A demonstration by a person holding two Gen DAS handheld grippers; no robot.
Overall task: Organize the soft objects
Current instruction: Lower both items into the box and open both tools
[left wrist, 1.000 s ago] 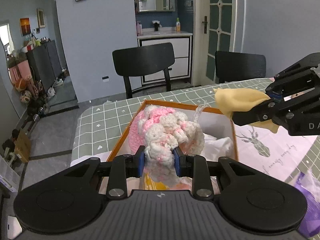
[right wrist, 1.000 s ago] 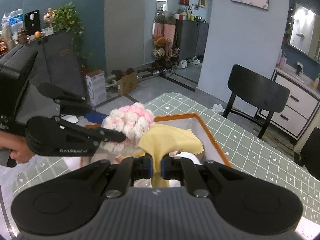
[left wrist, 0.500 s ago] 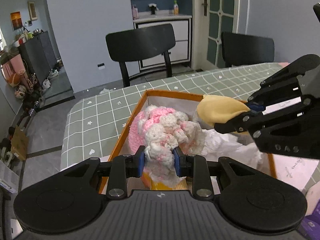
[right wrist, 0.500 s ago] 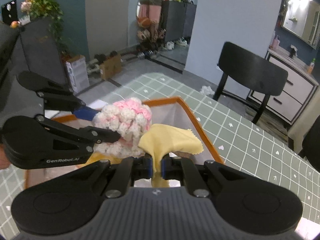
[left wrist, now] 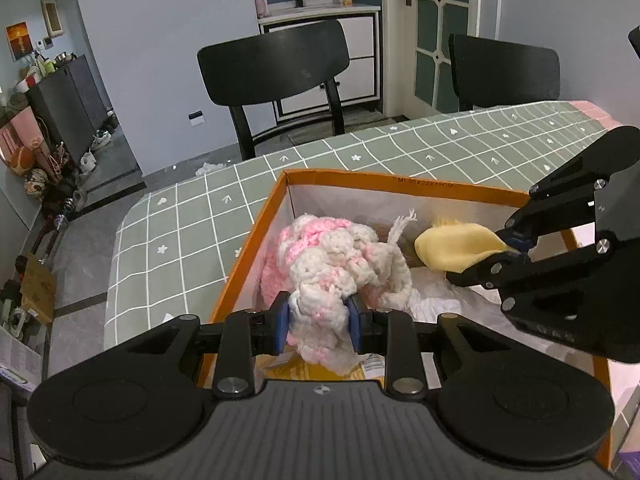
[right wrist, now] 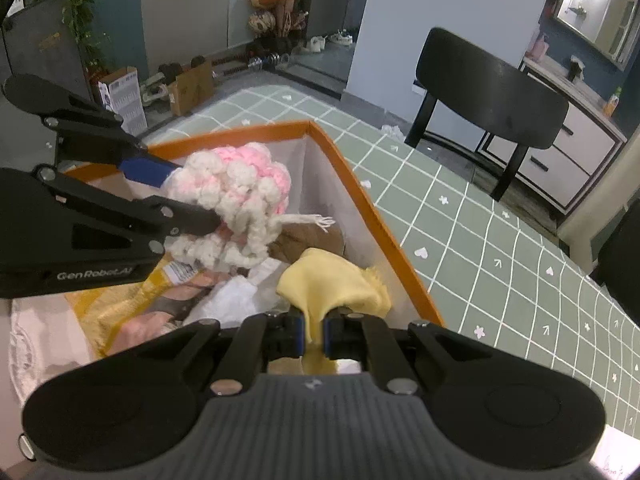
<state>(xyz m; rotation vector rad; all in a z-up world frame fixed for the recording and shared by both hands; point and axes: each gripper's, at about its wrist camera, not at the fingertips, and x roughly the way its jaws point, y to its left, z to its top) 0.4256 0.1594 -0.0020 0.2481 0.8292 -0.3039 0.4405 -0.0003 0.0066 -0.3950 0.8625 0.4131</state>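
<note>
1. Pink-and-white crocheted yarn is bulging out ahead of the left gripper, whose fingers are clamped on its near end, over the orange-rimmed box.
2. To that gripper's right, the right gripper is pinching a yellow cloth, which is fanning out just beyond its fingertips, inside the box near the orange wall.
3. Below both grippers, white paper and other fabrics are lying in the box on the green checked tablecloth.

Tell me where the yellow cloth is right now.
The yellow cloth is pinched in the right gripper, over the orange box's right side, beside the pink-and-white knit.
</note>
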